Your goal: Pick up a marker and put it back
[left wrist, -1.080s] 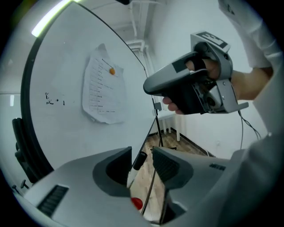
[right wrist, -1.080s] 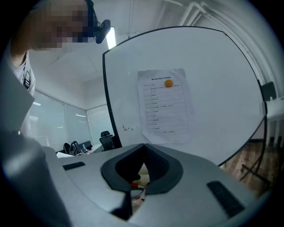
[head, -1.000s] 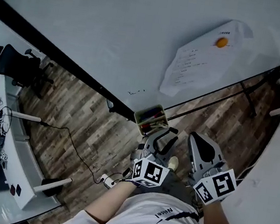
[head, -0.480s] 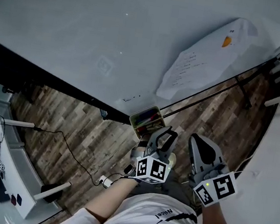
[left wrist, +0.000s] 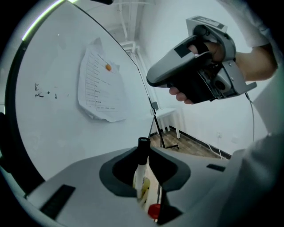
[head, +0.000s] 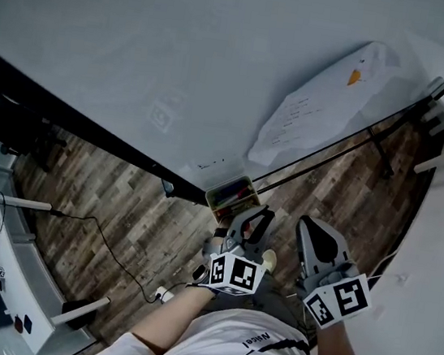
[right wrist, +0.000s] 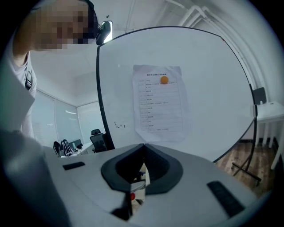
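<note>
A white marker with a black cap (left wrist: 142, 165) stands between the jaws of my left gripper (left wrist: 144, 148), which are closing onto it. From the head view, the left gripper (head: 257, 216) hangs just below the marker tray (head: 232, 192) at the whiteboard's lower edge; the tray holds several markers. The right gripper (head: 312, 227) is beside it on the right, away from the tray. Its jaws meet at the tips (right wrist: 142, 146) with nothing between them. The right gripper also shows in a hand in the left gripper view (left wrist: 153, 80).
The whiteboard (head: 181, 60) fills the upper view, with a printed sheet (head: 308, 115) pinned by an orange magnet (head: 356, 77). The board's stand legs (head: 382, 158) are on the wooden floor at right. A cable and power strip (head: 161, 294) lie at lower left, near a white desk (head: 18, 283) and a black chair (head: 4, 121).
The head view has tilted, so the board and tray sit slightly differently in frame. Both grippers stay just below the tray in nearly the same place.
</note>
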The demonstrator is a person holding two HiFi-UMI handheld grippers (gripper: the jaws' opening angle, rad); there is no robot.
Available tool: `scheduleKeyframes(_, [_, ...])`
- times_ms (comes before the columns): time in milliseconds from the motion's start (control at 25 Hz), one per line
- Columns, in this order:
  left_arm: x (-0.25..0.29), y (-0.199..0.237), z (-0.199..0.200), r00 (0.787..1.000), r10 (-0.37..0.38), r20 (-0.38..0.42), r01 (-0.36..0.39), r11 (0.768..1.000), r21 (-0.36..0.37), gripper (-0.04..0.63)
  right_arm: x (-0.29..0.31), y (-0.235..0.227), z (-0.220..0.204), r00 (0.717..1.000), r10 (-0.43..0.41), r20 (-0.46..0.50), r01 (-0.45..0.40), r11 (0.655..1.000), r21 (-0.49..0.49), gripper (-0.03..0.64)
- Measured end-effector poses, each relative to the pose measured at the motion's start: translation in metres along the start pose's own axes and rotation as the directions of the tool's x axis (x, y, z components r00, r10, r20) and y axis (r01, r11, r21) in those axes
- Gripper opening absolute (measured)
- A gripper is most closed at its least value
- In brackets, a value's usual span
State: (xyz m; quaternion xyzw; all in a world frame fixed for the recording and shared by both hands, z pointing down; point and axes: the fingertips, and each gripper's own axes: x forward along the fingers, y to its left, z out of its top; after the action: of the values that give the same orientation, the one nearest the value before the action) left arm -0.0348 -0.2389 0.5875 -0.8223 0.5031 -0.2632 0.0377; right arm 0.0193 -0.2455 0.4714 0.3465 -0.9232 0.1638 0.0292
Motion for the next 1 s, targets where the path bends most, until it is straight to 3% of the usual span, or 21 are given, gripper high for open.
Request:
scheduleKeyframes(240, [-0.021,0.014,0.026,0.996,0.042,0.082,-0.040,0.999,-0.032,0.086,0.000,0.010,0.011,1.000,0.013,0.024,-0.012,1.000,-0.020,0.012])
scheduleKeyframes(680, [-0.067,0.039,0.063,0.986,0.078,0.149,-0.061,0.992,-0.114,0.086,0.001,0.032,0.026,0.998,0.047,0.052,-0.043,0.997,-0.065,0.012])
scheduleKeyframes(840, [-0.088,0.050,0.089,0.975,0.078,0.207,-0.042,0.984,-0.176,0.086,0.001,0.040,0.034,0.996,0.058,0.063,-0.053,0.995,-0.085,0.012])
scheduleKeyframes(1000, [-0.107,0.062,0.113,0.961,0.084,0.263,-0.039,0.984,-0.173,0.087,0.003,0.047,0.043,0.994,0.077,0.081,-0.069,0.992,-0.102,0.012])
